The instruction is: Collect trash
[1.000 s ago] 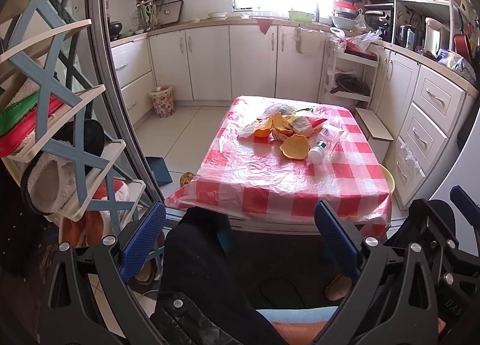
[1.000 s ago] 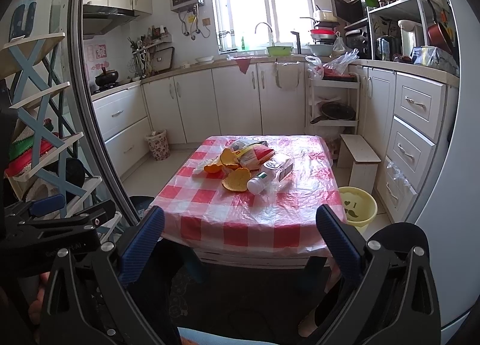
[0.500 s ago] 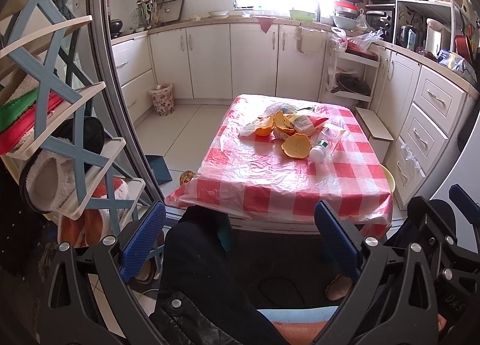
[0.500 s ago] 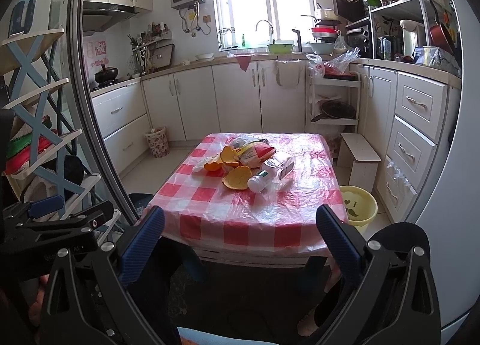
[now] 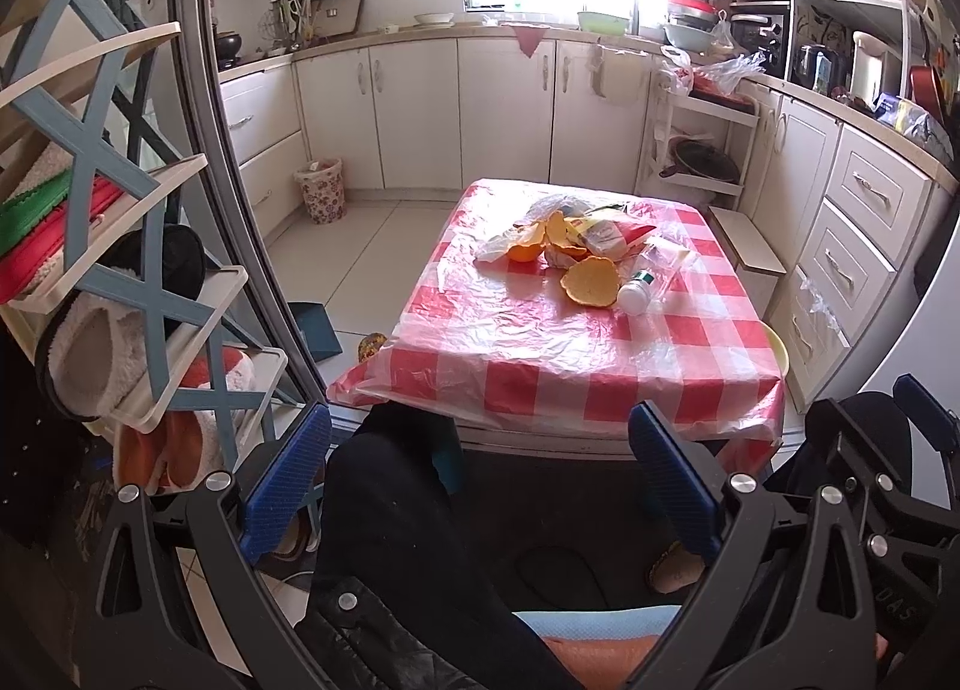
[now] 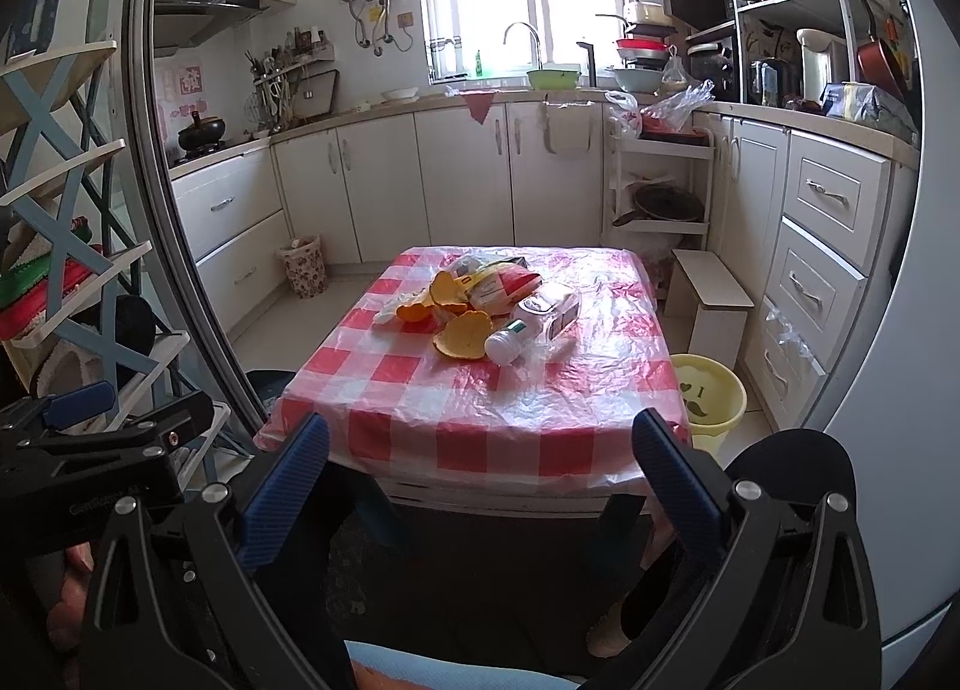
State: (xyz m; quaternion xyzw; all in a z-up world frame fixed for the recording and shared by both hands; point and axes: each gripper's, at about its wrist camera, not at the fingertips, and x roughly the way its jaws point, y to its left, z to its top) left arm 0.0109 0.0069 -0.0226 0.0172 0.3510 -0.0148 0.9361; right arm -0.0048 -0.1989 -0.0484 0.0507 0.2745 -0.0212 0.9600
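Both grippers sit low at the bottom of their frames, well back from the table (image 6: 480, 426), which has a red and white checked cover with clear plastic on top. The left gripper (image 5: 480, 474) has its jaws wide open and holds nothing; a dark trouser leg shows between its blue fingers (image 5: 288, 486). The right gripper (image 6: 480, 480) also has its jaws wide open and empty. The trash lies in a heap near the middle of the table, toward its far end. In the heap are orange peels (image 6: 462, 333), one big piece lying like a cup at the front. A small white bottle (image 6: 507, 343) lies on its side, touching that peel on its right. Behind them is a red and yellow snack bag (image 6: 501, 283), and a clear plastic wrapper (image 6: 555, 309) lies just to the right. A yellow bin (image 6: 708, 396) stands on the floor at the right side of the table. A small flowered bin (image 6: 303, 265) stands by the cupboards at the left of the frame
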